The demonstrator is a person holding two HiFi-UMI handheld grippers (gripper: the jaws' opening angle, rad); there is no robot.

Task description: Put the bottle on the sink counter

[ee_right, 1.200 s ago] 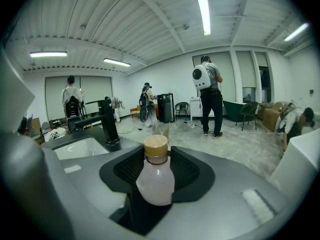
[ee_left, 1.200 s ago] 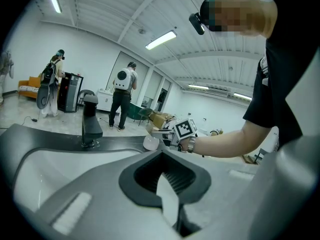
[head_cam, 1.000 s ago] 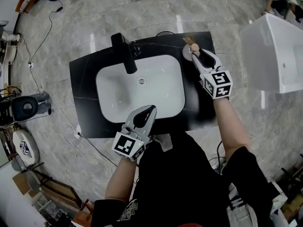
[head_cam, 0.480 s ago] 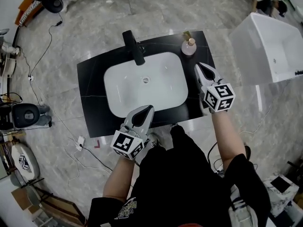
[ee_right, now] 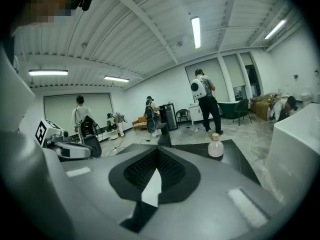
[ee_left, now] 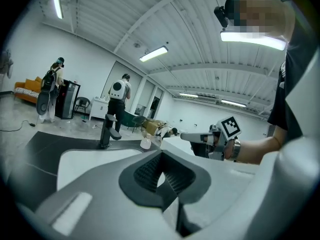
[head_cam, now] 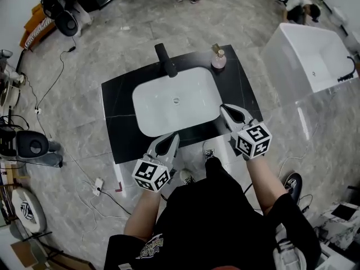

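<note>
While the bottle (head_cam: 218, 59) is standing upright at the far right corner of the sink surface (head_cam: 121, 103), the left claw (head_cam: 172, 138) and right claw (head_cam: 226, 109) are hovering clenched, empty, at its front edge.

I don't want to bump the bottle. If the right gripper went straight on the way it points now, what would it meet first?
Probably the white basin, or the tap behind it; depth is unclear. The bottle stands to the right of that line.
</note>
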